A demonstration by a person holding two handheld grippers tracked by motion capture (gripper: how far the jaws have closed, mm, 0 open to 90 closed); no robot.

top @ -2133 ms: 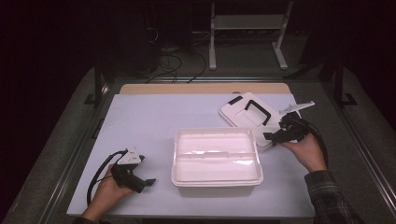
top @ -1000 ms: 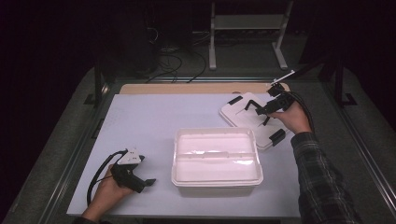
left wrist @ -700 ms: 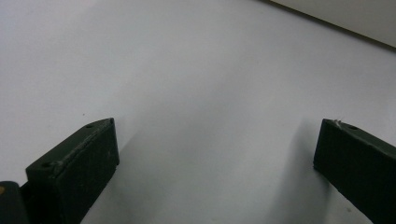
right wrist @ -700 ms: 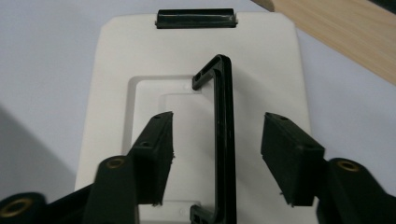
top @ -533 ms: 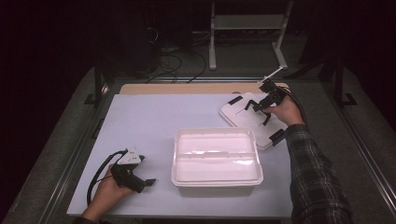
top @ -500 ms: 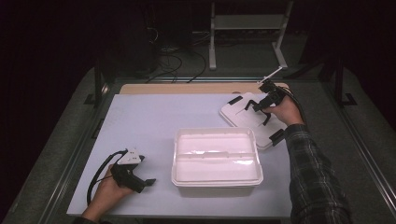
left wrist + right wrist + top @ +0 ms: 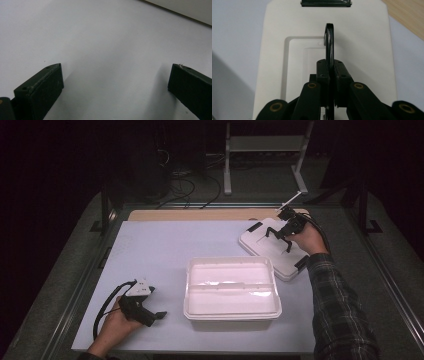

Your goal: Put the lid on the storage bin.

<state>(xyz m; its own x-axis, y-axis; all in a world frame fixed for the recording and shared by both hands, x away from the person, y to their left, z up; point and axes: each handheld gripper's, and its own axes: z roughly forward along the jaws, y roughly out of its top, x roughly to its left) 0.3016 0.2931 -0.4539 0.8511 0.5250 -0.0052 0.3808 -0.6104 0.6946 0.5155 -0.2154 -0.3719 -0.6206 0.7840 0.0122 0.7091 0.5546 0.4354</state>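
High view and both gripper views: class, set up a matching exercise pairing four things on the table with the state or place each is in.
Things:
1. left hand-held gripper
2. right hand-held gripper
3. white container
4. lid

States:
A. open-topped, in the middle of the table
B. jaws wide apart over the bare table
C. lying flat at the far right
D. clamped on a black handle

Pairs: 1-B, 2-D, 3-A, 4-C
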